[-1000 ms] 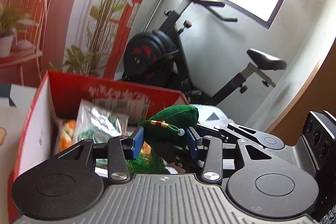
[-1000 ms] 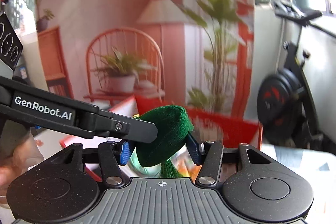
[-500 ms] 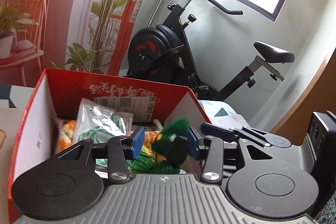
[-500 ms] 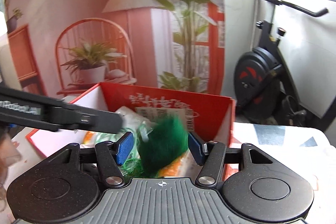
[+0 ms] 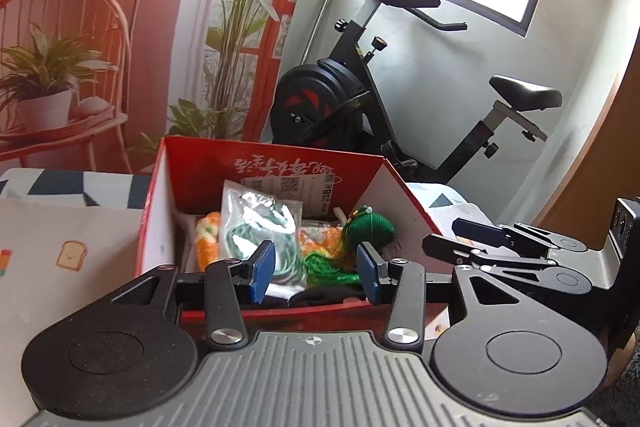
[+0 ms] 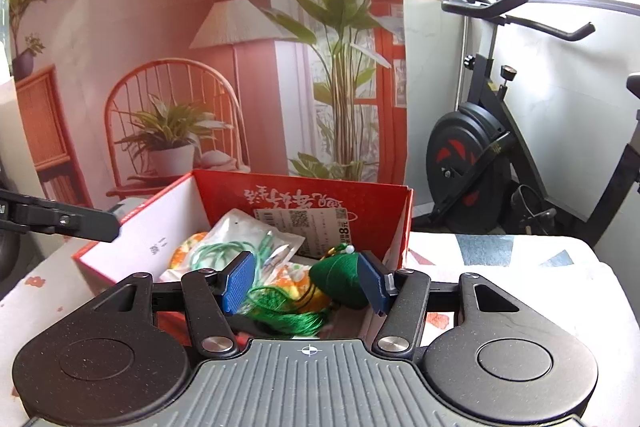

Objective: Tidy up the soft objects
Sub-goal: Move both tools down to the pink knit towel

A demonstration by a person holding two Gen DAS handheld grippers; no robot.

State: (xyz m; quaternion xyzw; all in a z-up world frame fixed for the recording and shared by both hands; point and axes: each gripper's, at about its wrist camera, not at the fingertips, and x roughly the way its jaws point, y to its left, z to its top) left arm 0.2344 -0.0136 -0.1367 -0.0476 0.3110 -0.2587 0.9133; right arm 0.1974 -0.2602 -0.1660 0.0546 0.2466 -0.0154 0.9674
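A green plush pouch with a tassel (image 5: 370, 229) lies inside the open red box (image 5: 280, 163), at its right side; it also shows in the right wrist view (image 6: 340, 279). The red box (image 6: 304, 193) also holds a clear bag of green cord (image 5: 260, 223) and orange-white soft items (image 5: 208, 231). My left gripper (image 5: 316, 267) is open and empty above the box's near edge. My right gripper (image 6: 308, 283) is open and empty just above the pouch. The right gripper also shows in the left wrist view (image 5: 460, 241).
The box stands on a table with a patterned cloth (image 6: 520, 259). A printed backdrop of a chair, lamp and plants hangs behind. An exercise bike (image 5: 360, 99) stands at the back right. The left gripper's finger (image 6: 64, 223) reaches in at the left.
Both grippers held the green pouch above the box a second ago. It has dropped into the box, and both grippers have opened and pulled back and apart.
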